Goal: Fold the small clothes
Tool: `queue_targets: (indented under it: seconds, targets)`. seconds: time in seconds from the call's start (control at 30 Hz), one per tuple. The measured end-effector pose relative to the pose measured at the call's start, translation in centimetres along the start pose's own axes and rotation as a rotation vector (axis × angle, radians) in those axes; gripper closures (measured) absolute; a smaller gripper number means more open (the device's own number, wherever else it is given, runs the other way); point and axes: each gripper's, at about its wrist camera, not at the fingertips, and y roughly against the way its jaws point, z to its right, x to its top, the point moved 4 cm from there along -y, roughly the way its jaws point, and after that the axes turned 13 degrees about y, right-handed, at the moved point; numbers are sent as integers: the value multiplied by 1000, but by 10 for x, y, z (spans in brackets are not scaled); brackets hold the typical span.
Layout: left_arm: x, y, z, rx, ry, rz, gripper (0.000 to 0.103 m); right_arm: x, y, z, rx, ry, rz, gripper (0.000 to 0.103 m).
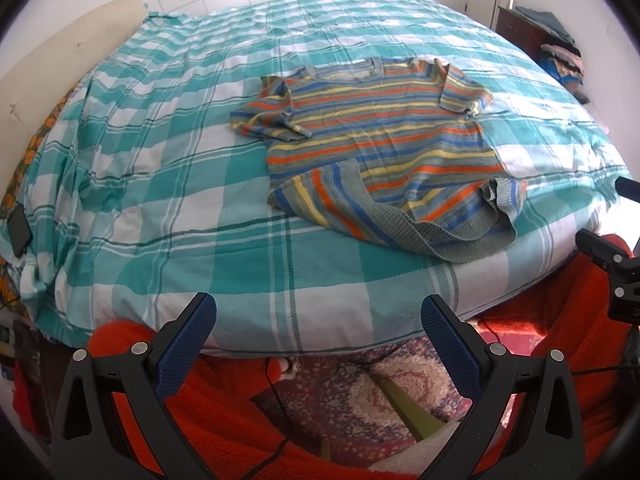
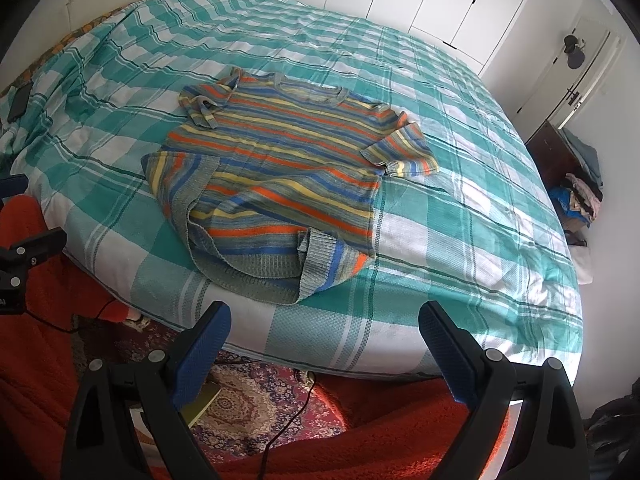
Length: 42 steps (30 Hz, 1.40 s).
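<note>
Grippers (image 1: 318, 314) (image 2: 324, 322) both spread wide, empty, level off the bed's near edge.
Striped knit T-shirt (image 1: 380, 140) flat on checked bedspread (image 1: 160, 160), hem corners flipped; red blanket (image 1: 240, 440) below.

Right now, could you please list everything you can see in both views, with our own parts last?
striped shirt: one, grey with orange, blue and yellow stripes, spread on the bed, hem corners turned up
bedcover: one, teal and white check, over the bed
phone: one, black, at the bed's left edge
patterned rug: one, dark red, on the floor
clothes pile: one, mixed colours, beside the wall
left tool: open, short of the bed
right tool: open, short of the bed
</note>
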Motion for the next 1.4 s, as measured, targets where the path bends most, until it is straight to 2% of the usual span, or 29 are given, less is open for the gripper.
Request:
queue_targets:
  seconds: [0.23,0.47,1.4]
  targets:
    - [7,-10,-5,-1,43,-3,1,4,9,-2,-2,3,18,9]
    - [4,-10,3,2,17,-13,1,6,10,-3,-21,12,19,9]
    - [2,-11,5,3,19,-17,1,4,7,0,-38,17,0,9]
